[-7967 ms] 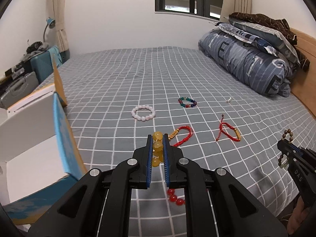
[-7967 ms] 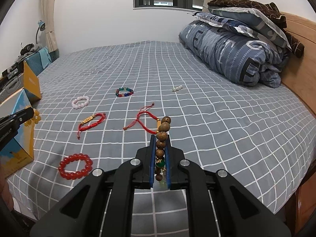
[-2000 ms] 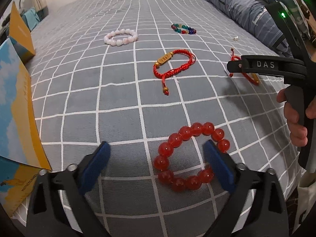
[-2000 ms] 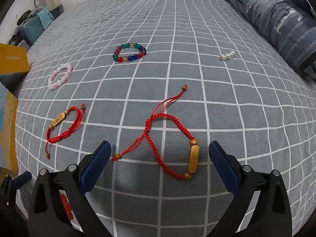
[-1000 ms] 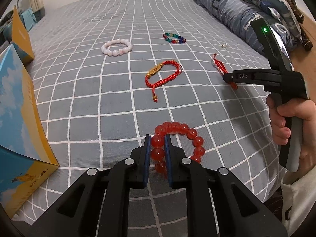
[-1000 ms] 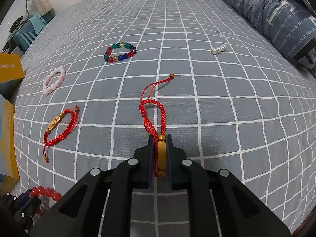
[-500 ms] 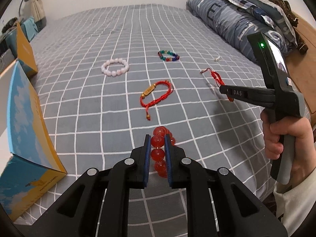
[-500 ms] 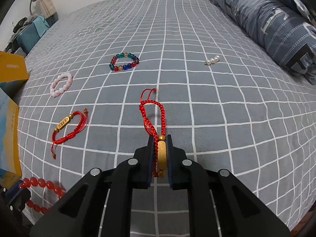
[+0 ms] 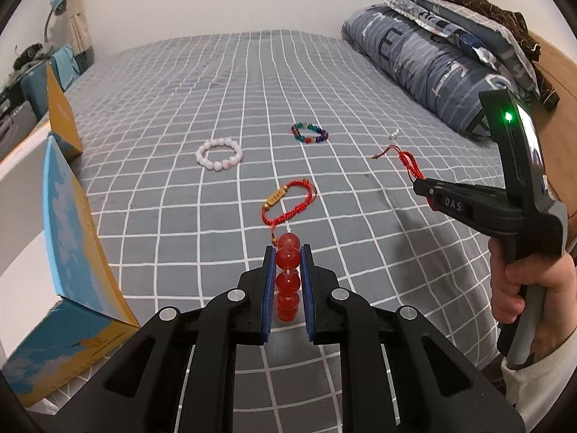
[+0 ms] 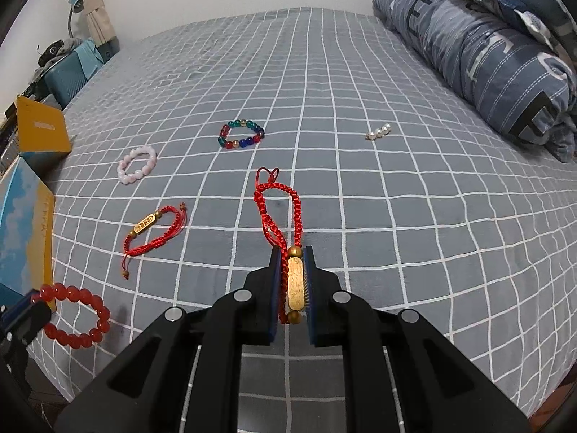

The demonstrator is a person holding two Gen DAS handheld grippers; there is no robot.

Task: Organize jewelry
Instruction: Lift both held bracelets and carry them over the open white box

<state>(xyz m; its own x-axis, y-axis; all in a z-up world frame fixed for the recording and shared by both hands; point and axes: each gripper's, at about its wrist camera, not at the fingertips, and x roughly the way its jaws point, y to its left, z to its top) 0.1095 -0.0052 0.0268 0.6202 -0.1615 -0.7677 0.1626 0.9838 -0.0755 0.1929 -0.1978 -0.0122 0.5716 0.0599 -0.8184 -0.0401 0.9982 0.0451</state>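
Pearl clip [image 10: 378,132] clear only from right wrist

"DAS" in pale capitals on the right gripper [image 9: 418,184] body, left wrist view. Large letters on the duvet [image 9: 425,57], "E" and "T" legible. Small print on the box [image 9: 72,238] edge unreadable

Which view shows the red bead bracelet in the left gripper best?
The right wrist view: the red bead bracelet hangs there as a whole open loop from the left gripper at the frame's lower left. The left wrist view shows only a short column of its beads pinched between that gripper's blue pads.
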